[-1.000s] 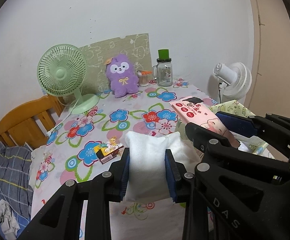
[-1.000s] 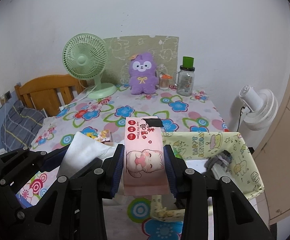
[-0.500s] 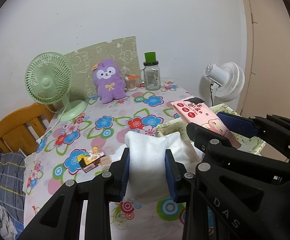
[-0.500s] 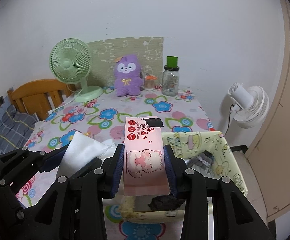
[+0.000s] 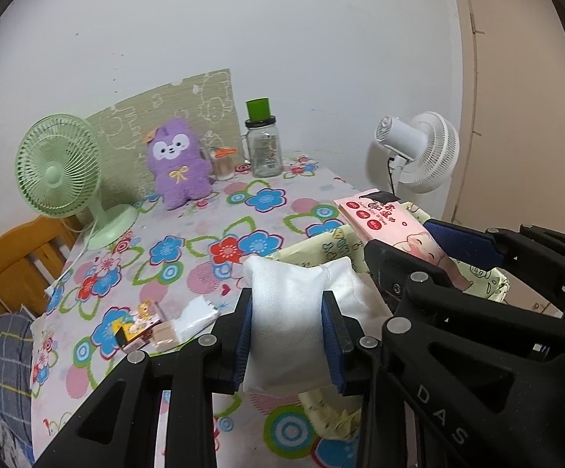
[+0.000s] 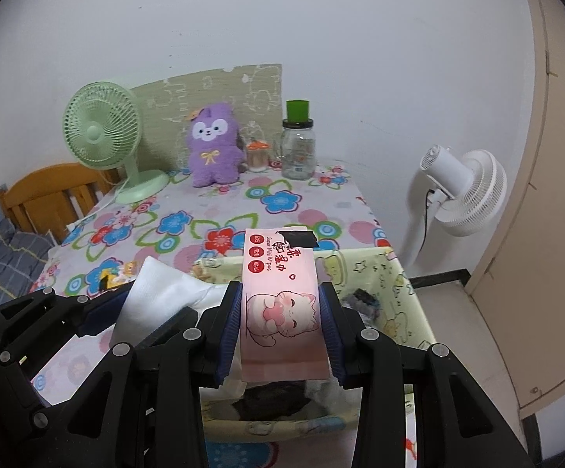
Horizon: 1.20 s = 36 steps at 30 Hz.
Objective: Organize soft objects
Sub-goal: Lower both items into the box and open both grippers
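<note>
A flowered desk point(image 6: 220, 210) is standing against a white wall, carrying two fans, one plush. Left tongs point(image 5: 288, 335) are gripping a white pad point(image 5: 288, 312), right tongs point(image 6: 280, 327) a pink wipes pack point(image 6: 282, 292), over the yellow bin point(image 6: 395, 292).

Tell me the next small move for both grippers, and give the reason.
Probably lower both a little, then release. The right gripper is shut on the pink wipes pack above the yellow fabric bin, and the left gripper is shut on the white pouch at the bin's near edge. Neither item rests inside yet.
</note>
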Each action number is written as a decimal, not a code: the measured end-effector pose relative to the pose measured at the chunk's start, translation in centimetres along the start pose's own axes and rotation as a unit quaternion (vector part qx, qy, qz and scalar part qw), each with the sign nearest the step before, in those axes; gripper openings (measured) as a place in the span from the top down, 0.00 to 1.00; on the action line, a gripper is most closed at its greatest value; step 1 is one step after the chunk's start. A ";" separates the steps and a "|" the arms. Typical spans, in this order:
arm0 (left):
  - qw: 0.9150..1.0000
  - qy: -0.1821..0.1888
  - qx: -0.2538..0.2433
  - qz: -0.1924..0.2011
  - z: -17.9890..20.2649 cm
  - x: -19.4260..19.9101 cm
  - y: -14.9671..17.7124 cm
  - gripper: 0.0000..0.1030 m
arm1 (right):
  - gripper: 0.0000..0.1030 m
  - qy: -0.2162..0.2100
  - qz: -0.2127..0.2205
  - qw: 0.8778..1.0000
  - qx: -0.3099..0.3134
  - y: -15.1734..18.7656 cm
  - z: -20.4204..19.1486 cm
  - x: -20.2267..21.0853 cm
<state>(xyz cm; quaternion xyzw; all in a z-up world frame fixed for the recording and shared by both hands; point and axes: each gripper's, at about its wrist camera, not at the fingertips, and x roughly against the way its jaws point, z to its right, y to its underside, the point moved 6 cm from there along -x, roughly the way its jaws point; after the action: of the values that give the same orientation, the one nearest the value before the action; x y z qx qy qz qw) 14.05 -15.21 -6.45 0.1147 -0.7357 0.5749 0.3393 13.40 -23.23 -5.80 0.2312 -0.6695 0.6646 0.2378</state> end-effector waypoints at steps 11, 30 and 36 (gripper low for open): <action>1.000 0.013 -0.020 -0.008 2.2 -2.3 -0.8 0.67 | 0.59 0.020 -0.010 1.000 -0.013 0.1 2.8 -1.4; 0.998 0.014 -0.045 -0.036 3.3 -5.1 -0.9 0.38 | 0.59 0.029 -0.035 0.998 -0.031 1.0 5.0 -3.7; 0.998 0.008 -0.042 -0.040 3.2 -5.5 -0.9 0.23 | 0.58 0.030 -0.041 0.998 -0.039 1.2 5.4 -3.8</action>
<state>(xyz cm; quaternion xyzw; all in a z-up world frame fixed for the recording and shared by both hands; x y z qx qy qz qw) 17.46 -19.69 -9.53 0.1252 -0.7514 0.5305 0.3719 15.56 -28.69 -9.17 0.2293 -0.6773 0.6344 0.2937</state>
